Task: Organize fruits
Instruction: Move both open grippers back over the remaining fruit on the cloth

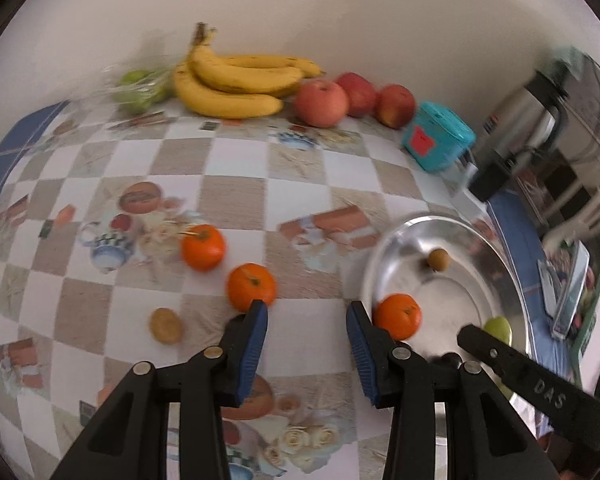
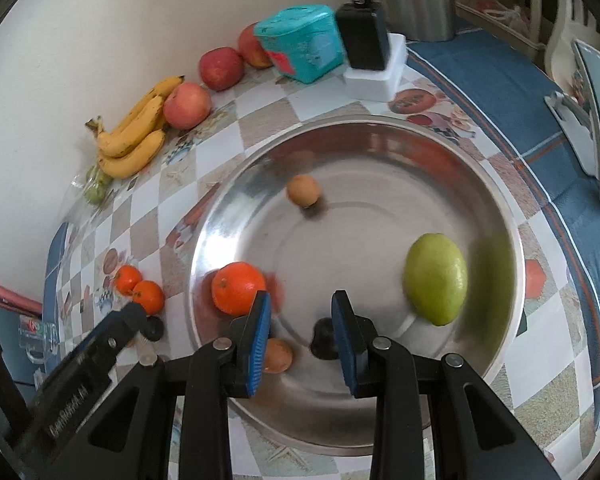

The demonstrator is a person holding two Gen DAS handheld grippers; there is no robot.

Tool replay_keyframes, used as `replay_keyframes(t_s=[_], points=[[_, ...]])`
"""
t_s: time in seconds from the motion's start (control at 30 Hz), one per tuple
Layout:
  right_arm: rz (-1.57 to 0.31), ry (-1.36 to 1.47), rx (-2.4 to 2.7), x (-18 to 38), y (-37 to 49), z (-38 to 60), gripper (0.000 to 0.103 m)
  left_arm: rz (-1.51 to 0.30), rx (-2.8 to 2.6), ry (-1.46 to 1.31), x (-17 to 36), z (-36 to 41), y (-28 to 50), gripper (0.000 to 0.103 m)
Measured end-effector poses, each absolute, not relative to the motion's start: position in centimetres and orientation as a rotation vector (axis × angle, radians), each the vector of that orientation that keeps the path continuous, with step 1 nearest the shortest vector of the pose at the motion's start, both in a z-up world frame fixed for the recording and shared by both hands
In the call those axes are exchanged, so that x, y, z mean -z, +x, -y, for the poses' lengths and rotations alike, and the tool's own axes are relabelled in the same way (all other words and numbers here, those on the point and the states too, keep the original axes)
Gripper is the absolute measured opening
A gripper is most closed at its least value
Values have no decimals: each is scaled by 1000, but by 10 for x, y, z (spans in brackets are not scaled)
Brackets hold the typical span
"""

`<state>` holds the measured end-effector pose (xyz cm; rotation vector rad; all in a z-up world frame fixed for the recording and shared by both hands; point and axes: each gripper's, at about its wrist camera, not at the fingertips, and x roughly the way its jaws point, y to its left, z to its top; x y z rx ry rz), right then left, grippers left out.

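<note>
The left gripper [image 1: 307, 314] hung over the checked tablecloth [image 1: 236, 188] just left of the steel bowl [image 1: 496, 248]; its blue pads stood somewhat apart with nothing between them, and bare cloth showed through the gap. The right gripper [image 2: 301, 304] pointed down into the bowl [image 2: 500, 216]; its jaws stood at a narrow gap and held nothing, with only the bowl's floor between the pads.

Inside the bowl lay an orange [image 2: 238, 288] near the left wall, just beside the right gripper's left finger; a small brown fruit [image 2: 303, 195] sat toward the far side; a green fruit [image 2: 436, 278] lay on the right; a dark fruit [image 2: 325, 338] and a second small brown one [image 2: 277, 355] sat close under the right gripper's fingers.

On the cloth outside the bowl, two oranges [image 1: 202, 247] [image 1: 251, 287] lay near each other, the nearer one partly behind the tip of the left gripper's left finger; a small brown fruit [image 1: 165, 325] lay well to the left of that finger.

Along the wall were a bunch of bananas [image 1: 236, 84], three red apples [image 1: 321, 103], green fruit in a clear bag [image 1: 138, 86], and a teal box [image 1: 438, 136]; a steel kettle [image 1: 516, 120] stood beyond the box.
</note>
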<state>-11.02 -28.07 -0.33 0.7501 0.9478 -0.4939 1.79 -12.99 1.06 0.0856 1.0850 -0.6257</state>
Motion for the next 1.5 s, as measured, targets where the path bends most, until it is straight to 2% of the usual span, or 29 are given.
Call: replay_keyframes(t_s=[0.3, 0.33, 0.4, 0.43, 0.47, 0.53, 0.63, 0.73, 0.8, 0.9, 0.97, 1.0, 1.5], points=[[-950, 693, 462, -7, -103, 266, 32, -1083, 558, 18, -21, 108, 31, 46], [-950, 690, 462, -7, -102, 266, 32, -1083, 551, 18, -21, 107, 32, 47], [-953, 682, 464, -8, -102, 265, 32, -1088, 542, 25, -20, 106, 32, 57], [-956, 677, 468, -7, -101, 265, 39, -1094, 534, 32, -19, 106, 33, 65], [-963, 671, 476, -7, -101, 265, 54, -1098, 527, 38, -18, 106, 33, 70], [-967, 665, 482, -6, -100, 265, 67, -1107, 513, 52, -15, 107, 33, 71], [-969, 657, 487, -6, -100, 265, 68, -1118, 487, 80, -11, 106, 33, 82], [-981, 647, 500, -4, -99, 266, 78, -1123, 453, 91, -7, 103, 35, 96], [-982, 644, 504, -4, -99, 266, 79, -1125, 432, 92, -6, 101, 37, 103], [-982, 635, 509, -4, -99, 265, 80, -1126, 404, 94, -4, 97, 40, 103], [-989, 620, 516, -3, -98, 264, 92, -1122, 385, 110, -2, 95, 41, 103], [-989, 612, 519, -3, -98, 264, 94, -1117, 376, 122, -2, 95, 41, 103], [-945, 592, 498, -5, -95, 262, 95, -1092, 302, 281, 0, 86, 45, 103]])
